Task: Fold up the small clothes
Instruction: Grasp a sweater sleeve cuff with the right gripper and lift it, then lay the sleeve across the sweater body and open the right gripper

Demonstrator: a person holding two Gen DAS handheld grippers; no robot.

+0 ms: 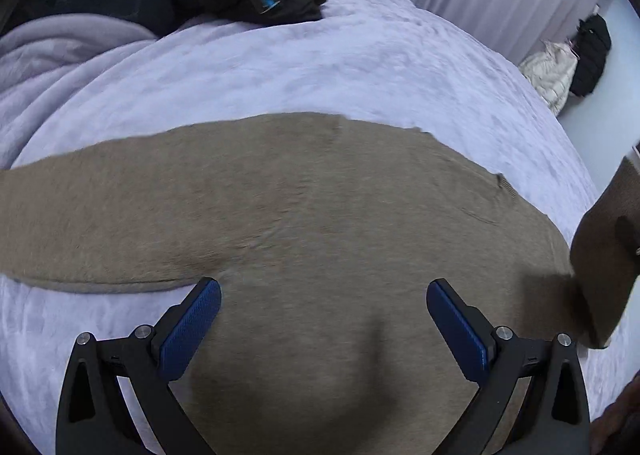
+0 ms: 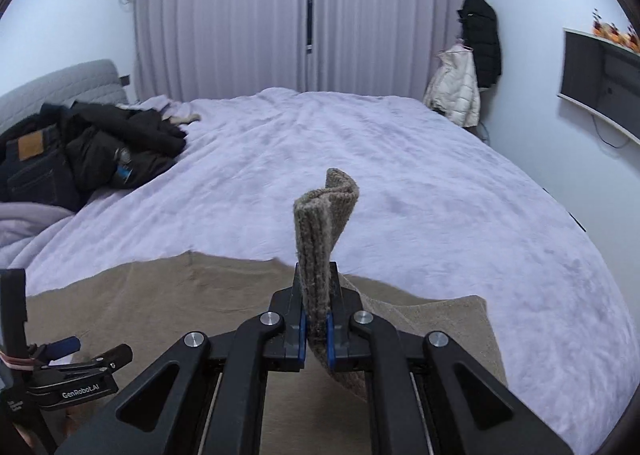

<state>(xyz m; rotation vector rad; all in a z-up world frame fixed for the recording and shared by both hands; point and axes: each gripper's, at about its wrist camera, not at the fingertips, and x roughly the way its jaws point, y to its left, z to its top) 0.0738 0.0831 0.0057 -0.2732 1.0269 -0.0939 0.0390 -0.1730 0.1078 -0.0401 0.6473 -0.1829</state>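
So the tan sweater [image 1: 320,215] is spread across the lavender bed [image 2: 400,159], long axis running left-right; its right sleeve [image 2: 324,223] is pinched tight in the closed right gripper [image 2: 318,295]; the left gripper [image 1: 324,295] is held wide open, empty, over the body.

It was a home bedroom: a wide bed [image 2: 400,175] under a lilac blanket, drawn curtains [image 2: 240,15], coats [image 2: 468,67] hanging on the wall.
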